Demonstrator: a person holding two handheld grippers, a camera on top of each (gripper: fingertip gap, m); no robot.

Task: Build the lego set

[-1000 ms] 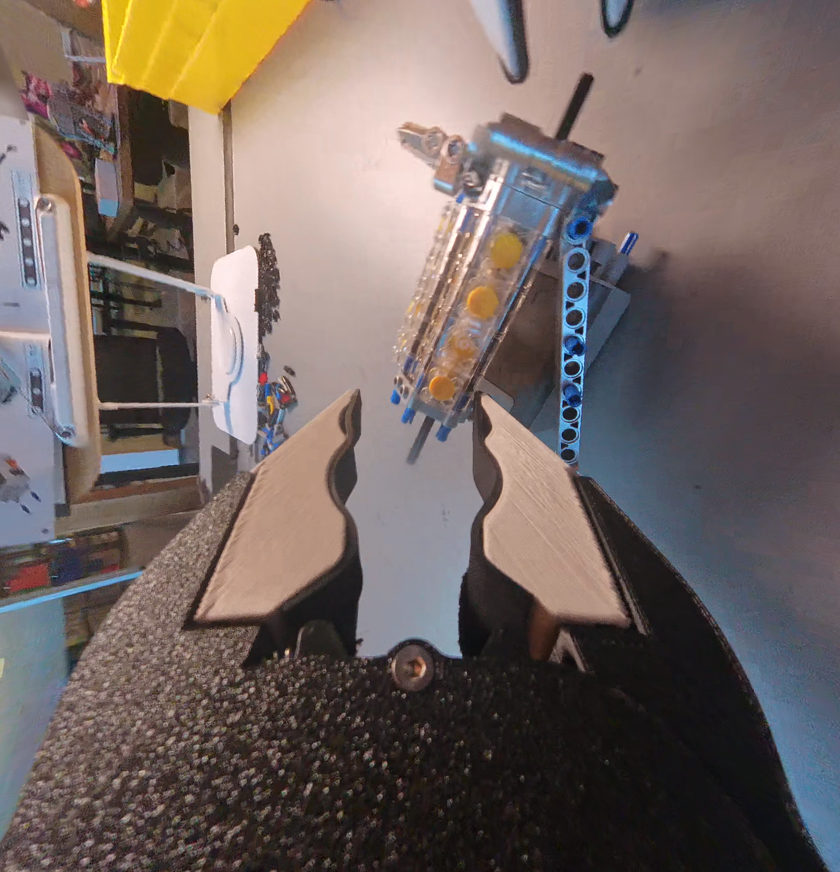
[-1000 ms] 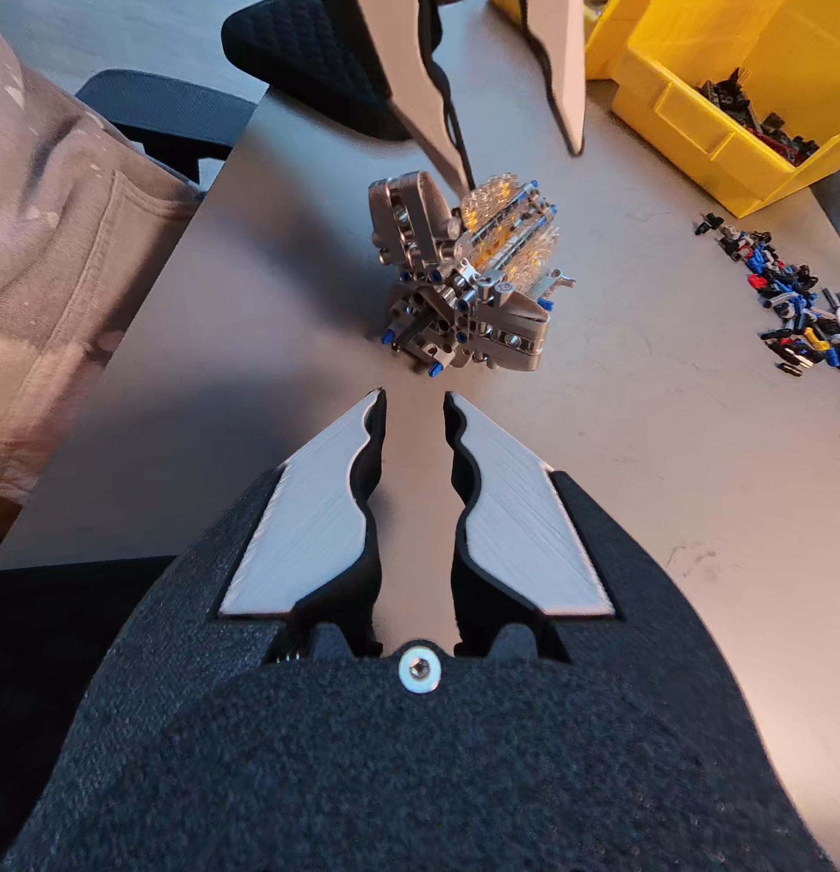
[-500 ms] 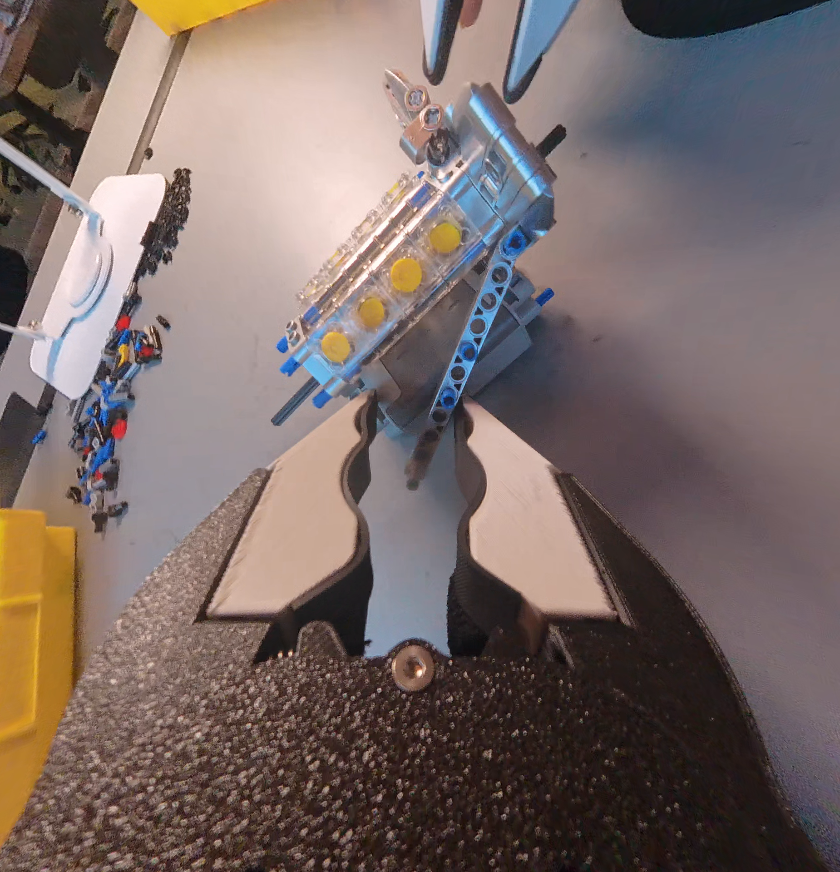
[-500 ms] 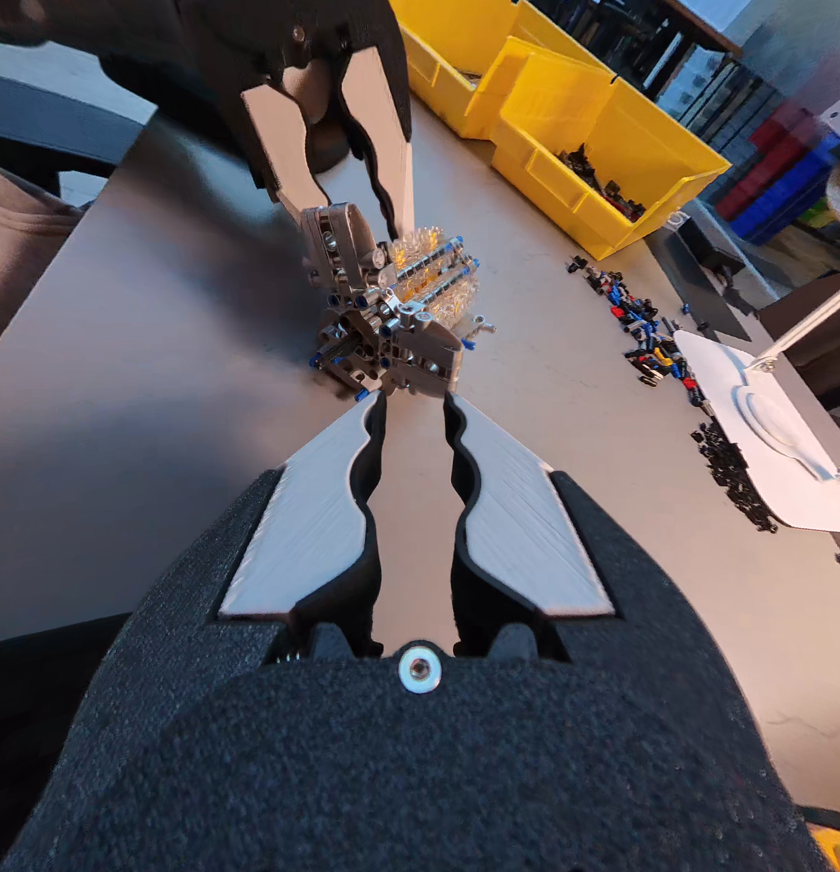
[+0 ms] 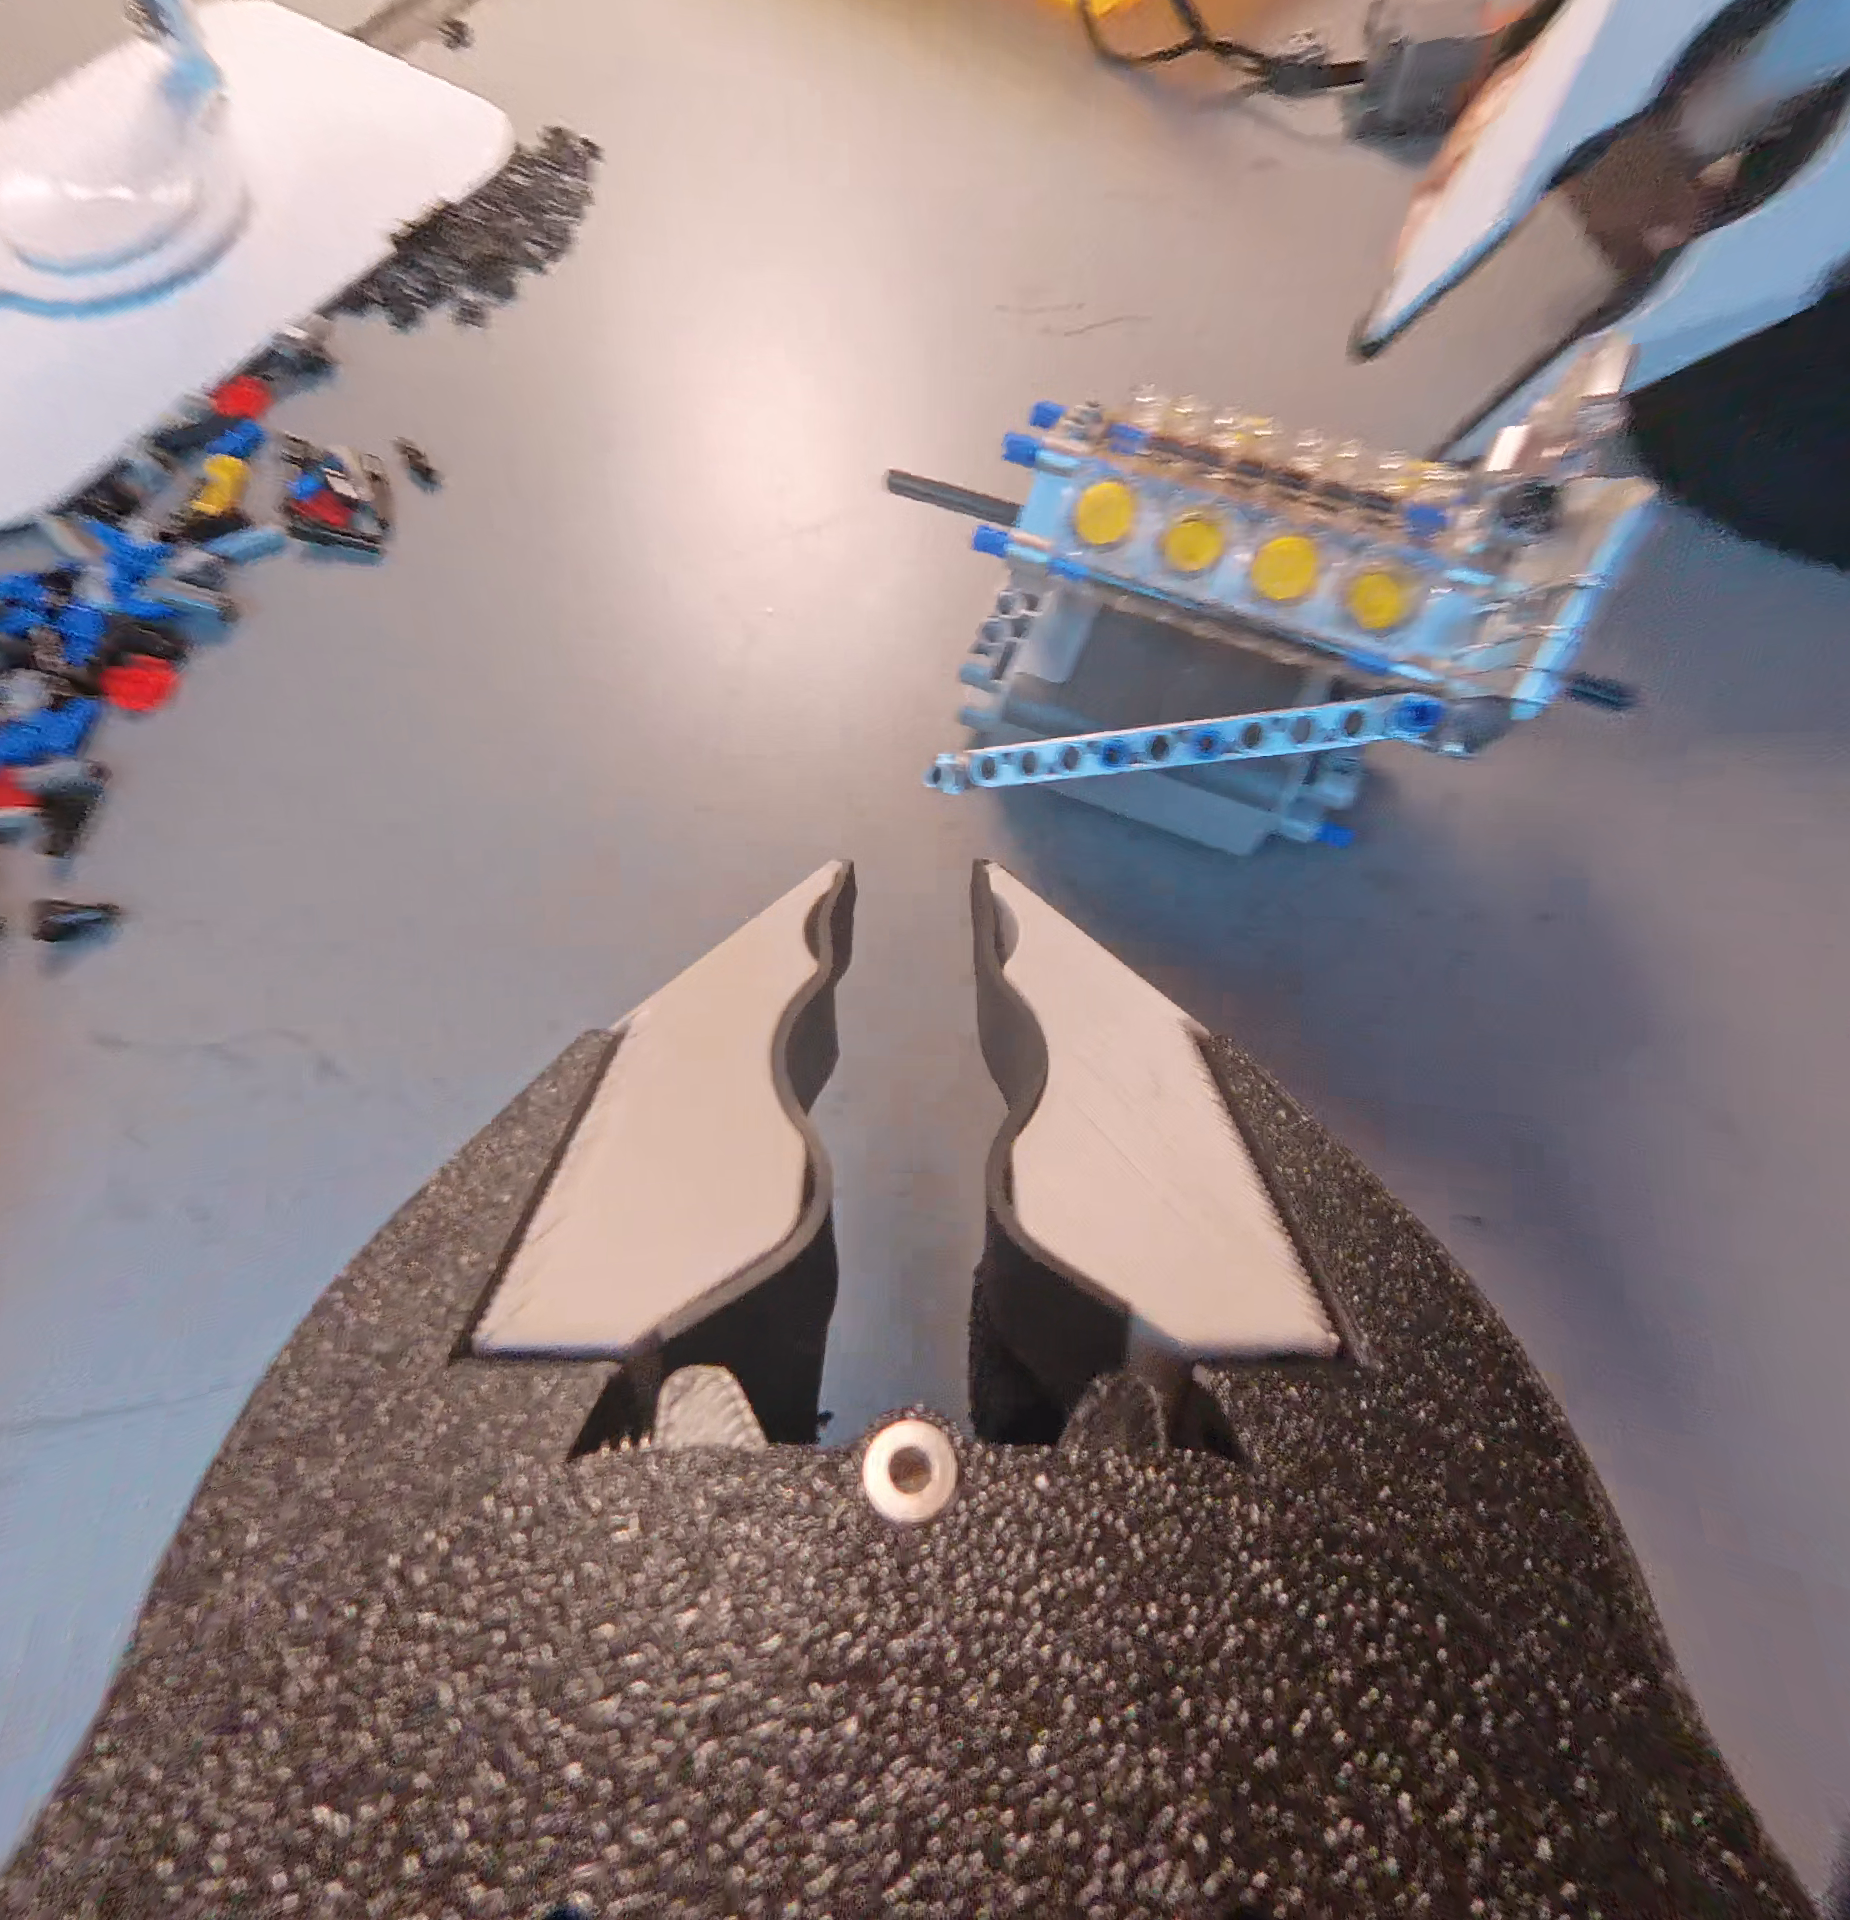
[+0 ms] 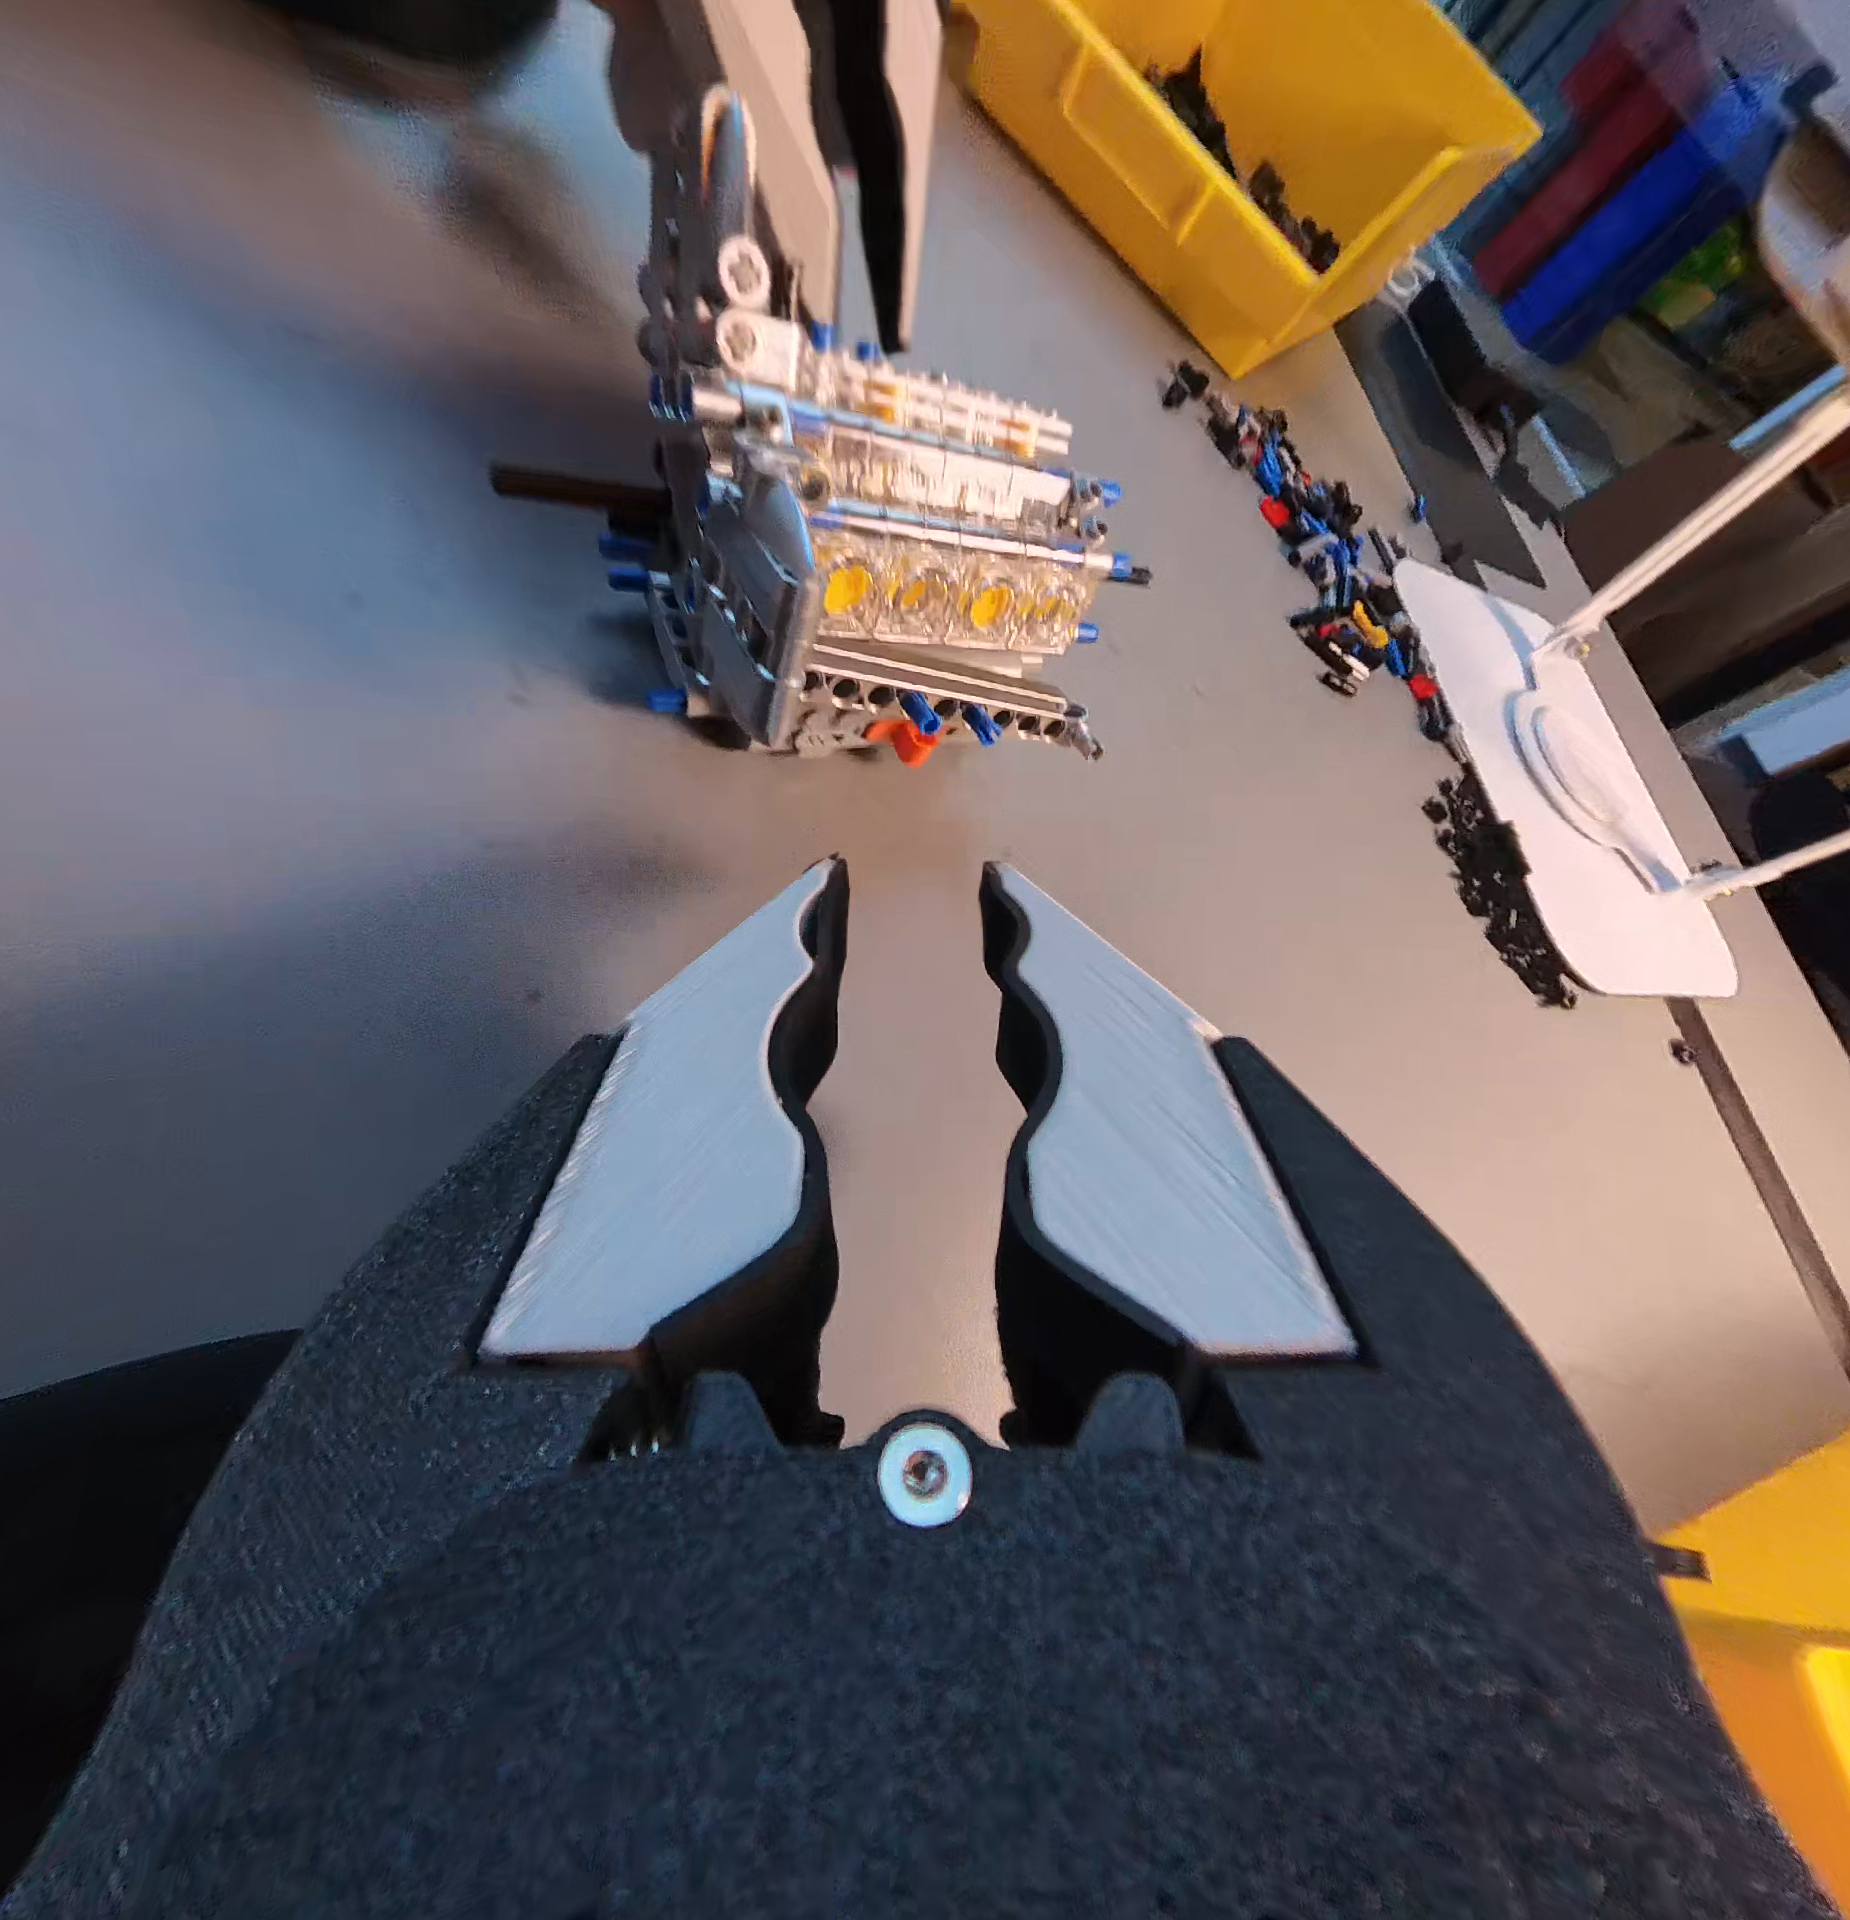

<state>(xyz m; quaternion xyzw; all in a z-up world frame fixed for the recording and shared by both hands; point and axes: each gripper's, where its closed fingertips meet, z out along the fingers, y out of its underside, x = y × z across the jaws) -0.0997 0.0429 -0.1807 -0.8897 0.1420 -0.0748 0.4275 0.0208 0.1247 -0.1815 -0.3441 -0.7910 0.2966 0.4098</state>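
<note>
A brick-built engine model [image 5: 1264,623], grey with clear cylinders, yellow discs and blue pins, stands on the grey table [image 5: 588,727]. My left gripper [image 5: 913,878] is open with a narrow gap and empty, a short way in front of and left of the model, not touching it. My right gripper [image 6: 910,878] is open and empty, short of the model [image 6: 879,582] on its long side. The right gripper's fingers [image 5: 1503,187] show near the model's right end. The left gripper's fingers [image 6: 786,156] show beyond the model's tall grey end; I cannot tell if they touch it.
A pile of small loose parts [image 5: 100,582] [image 6: 1316,561] lies beside a white lamp base [image 5: 173,208] [image 6: 1555,810]. A yellow bin [image 6: 1243,135] with dark parts stands at the back, another yellow bin [image 6: 1814,1662] at the near right. Cables [image 5: 1212,52] lie at the far edge. About 15 cm separates my left fingertips from my right. From either gripper's tips it is about 35 cm to the white lamp base [image 6: 1555,810].
My left gripper has drawn back from the model and its jaws have narrowed. My right gripper has swung round to the model's long side and sits farther from it.
</note>
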